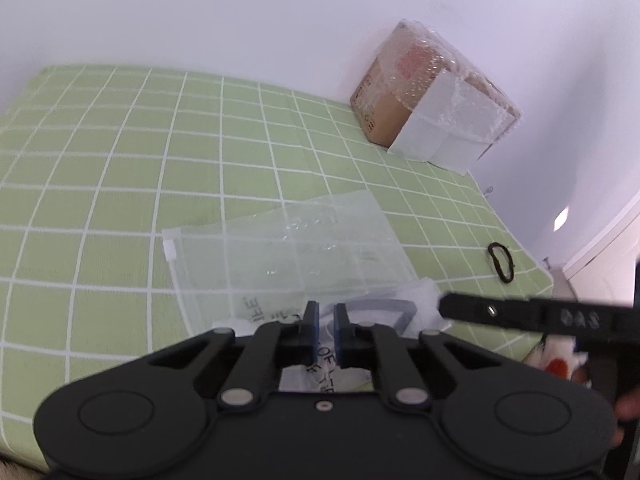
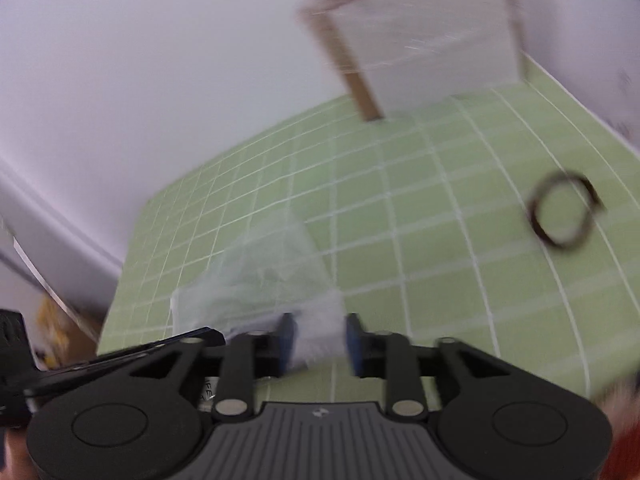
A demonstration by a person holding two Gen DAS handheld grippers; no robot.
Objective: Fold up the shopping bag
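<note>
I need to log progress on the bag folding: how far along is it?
Early to midway. Done: the clear bag lies on the green checked cloth with one part apparently turned over itself. In hand: the left gripper is shut on the bag's near edge; the right gripper is open, with the bag's edge between its fingers, ungripped. Left: further folds; it is not yet a compact packet.

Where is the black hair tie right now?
The hair tie lies on the green checked cloth near its right edge in the left wrist view, right of the bag and apart from it.
</note>
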